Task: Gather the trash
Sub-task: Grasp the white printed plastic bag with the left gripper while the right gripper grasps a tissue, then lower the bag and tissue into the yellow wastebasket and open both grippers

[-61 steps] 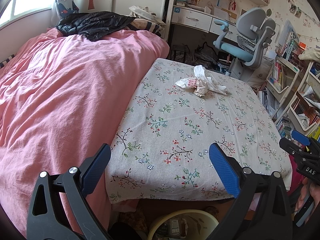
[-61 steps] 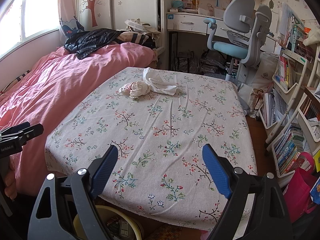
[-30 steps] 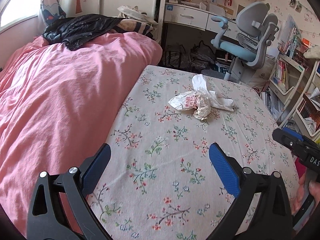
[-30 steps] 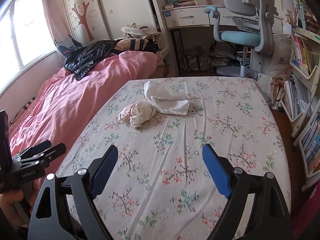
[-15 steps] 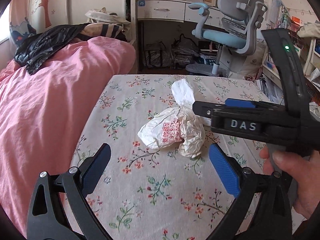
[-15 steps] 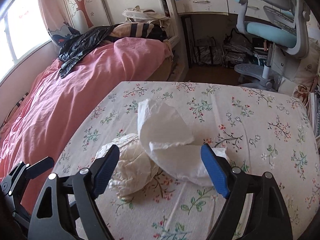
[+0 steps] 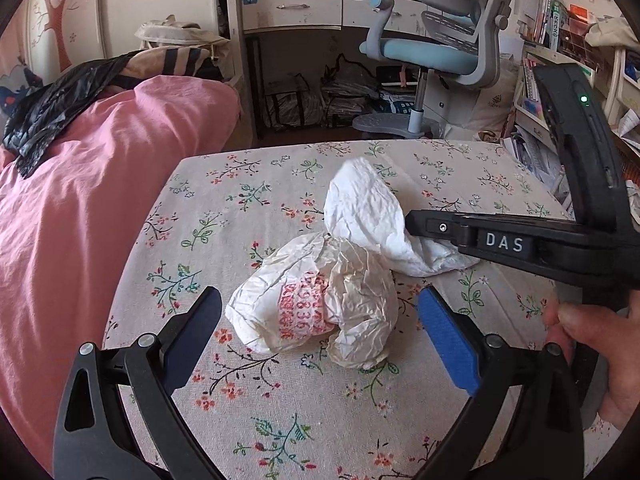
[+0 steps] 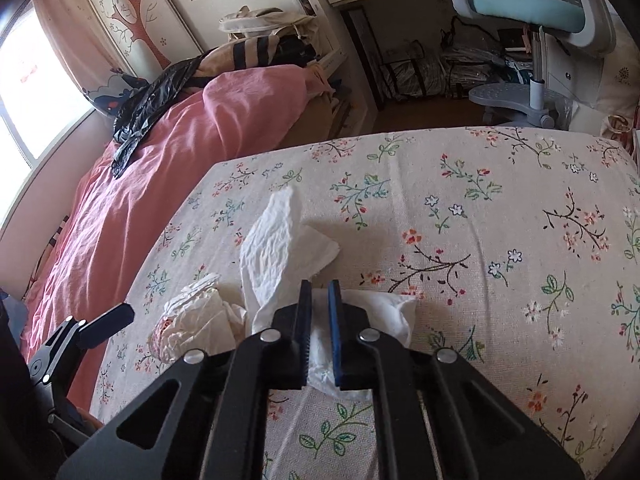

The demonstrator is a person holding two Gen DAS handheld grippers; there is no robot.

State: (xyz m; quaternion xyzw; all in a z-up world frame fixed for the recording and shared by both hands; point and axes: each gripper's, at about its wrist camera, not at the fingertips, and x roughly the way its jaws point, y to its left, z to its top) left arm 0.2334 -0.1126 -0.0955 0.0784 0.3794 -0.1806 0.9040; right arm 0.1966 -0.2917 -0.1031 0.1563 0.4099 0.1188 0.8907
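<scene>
Right gripper [image 8: 319,300] jaws pinched on the white tissue [image 8: 280,248] on the floral tablecloth [image 8: 480,220]; left gripper [image 7: 320,320] jaws spread wide, crumpled printed wrapper [image 7: 316,312] dead ahead between them, touching the tissue, so left is nearer.

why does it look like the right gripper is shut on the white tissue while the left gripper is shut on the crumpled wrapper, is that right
Not quite. The left gripper is open, its jaws on either side of the crumpled wrapper without gripping it, as the left wrist view shows. The right gripper is indeed shut on the white tissue.
</scene>
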